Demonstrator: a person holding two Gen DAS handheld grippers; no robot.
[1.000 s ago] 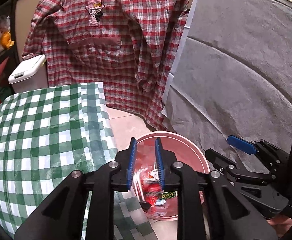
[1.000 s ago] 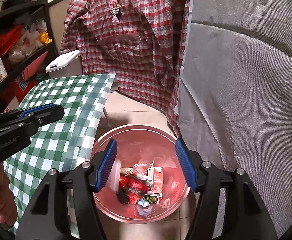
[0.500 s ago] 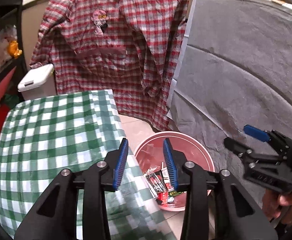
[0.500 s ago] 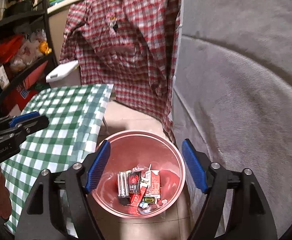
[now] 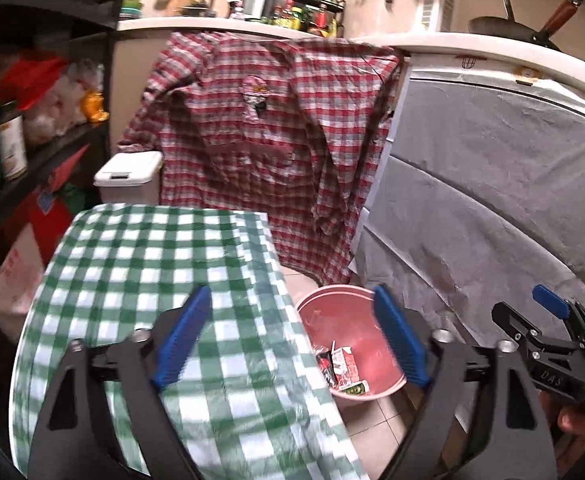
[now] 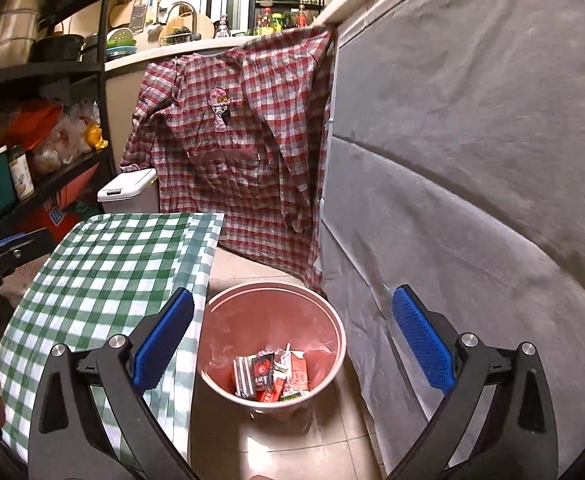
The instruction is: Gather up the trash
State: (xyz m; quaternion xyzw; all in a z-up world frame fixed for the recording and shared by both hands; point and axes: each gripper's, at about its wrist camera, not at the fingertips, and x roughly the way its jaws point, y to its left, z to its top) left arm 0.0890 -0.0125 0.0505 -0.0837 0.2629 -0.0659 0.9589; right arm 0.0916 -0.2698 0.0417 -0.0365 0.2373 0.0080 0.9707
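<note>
A pink bin [image 6: 332, 330] stands on the tiled floor beside the table, and its rim [image 5: 334, 292] shows in the left wrist view too. Wrappers and a small red carton [image 6: 272, 376] lie at its bottom, also seen as trash [image 5: 340, 366] from the left. My left gripper [image 5: 298, 338] hangs over the table's edge, jaws opening wide, nothing between them. My right gripper [image 6: 292, 338] is above and behind the bin, jaws opening wide and empty. The right gripper [image 5: 544, 322] also shows at the far right of the left view.
A green-and-white checked tablecloth [image 5: 152, 280] covers the table left of the bin. A red plaid shirt [image 6: 244, 152] hangs from the counter behind. Grey cloth [image 6: 472, 200] covers the right side. A white lidded bin [image 5: 128, 170] and dark shelves [image 6: 52, 120] stand at the left.
Both grippers pulled up and back from the bin while their jaws spread wide. More trash now lies in the bin than a second ago. The kitchen counter has come into view.
</note>
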